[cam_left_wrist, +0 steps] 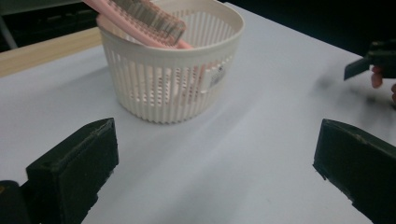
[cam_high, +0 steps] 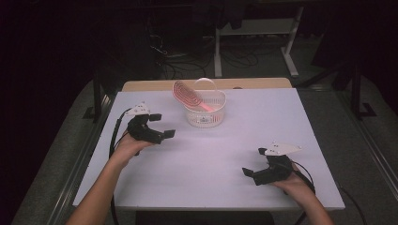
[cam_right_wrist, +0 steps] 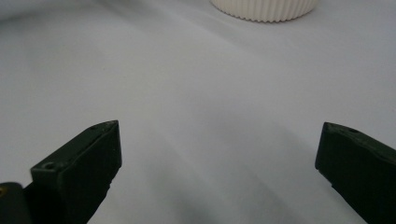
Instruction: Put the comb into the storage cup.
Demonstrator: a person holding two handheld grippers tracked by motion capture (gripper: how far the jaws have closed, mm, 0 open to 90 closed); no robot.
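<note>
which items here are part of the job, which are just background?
In the job:
- white slotted plastic basket
- pink plastic hairbrush leaning in it
- left tongs, open
- right tongs, open

Lying about:
- white table (work surface)
- white desk frame behind
- floor cables

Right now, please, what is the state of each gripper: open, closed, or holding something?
Left gripper: open, holding nothing, near the basket.
Right gripper: open, holding nothing, over the table.
</note>
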